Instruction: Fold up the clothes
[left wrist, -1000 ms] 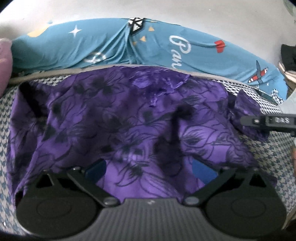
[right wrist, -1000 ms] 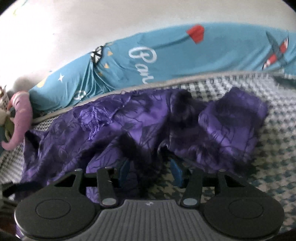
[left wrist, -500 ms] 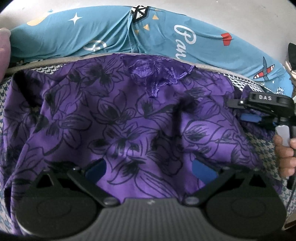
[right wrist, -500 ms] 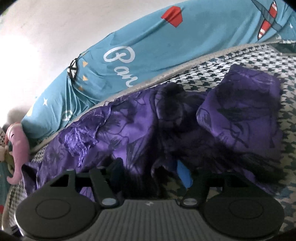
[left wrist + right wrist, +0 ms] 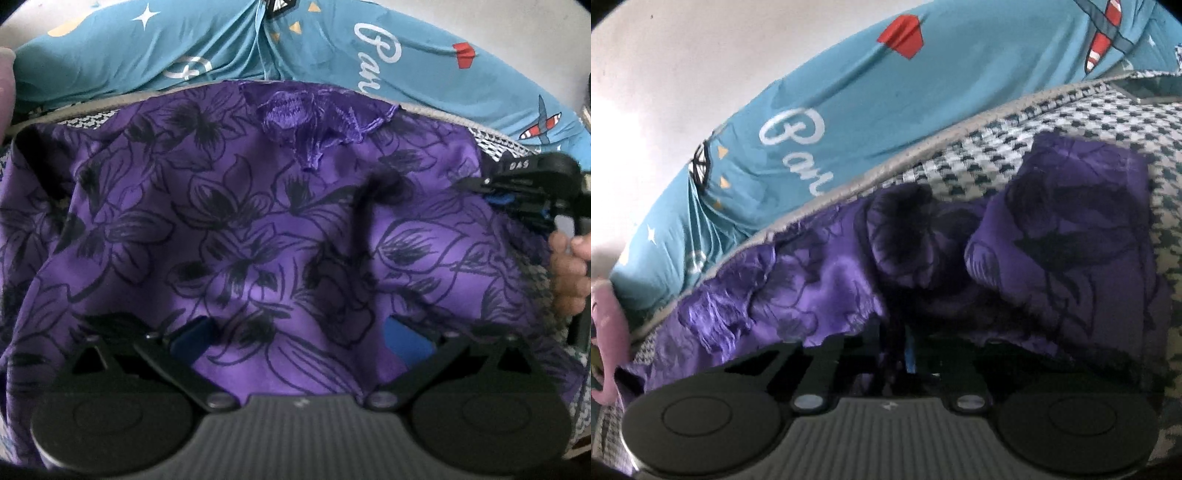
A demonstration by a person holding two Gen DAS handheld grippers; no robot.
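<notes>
The right tool (image 5: 905,354) has its jaws closing, and a dark fold of the purple satin garment with black flower outlines (image 5: 1071,236) sits pinched between the blue pads. The left tool (image 5: 295,339) stands with its blue pads wide apart, the same garment spread flat between and beneath them, unpinched. The cloth lies across a bed cover of black-and-white houndstooth weave (image 5: 1015,155), its embroidered neckline towards the far edge. Beyond runs a teal sheet printed with white script, stars and red shapes (image 5: 332,44). A hand (image 5: 569,273) grips the right tool's handle.
</notes>
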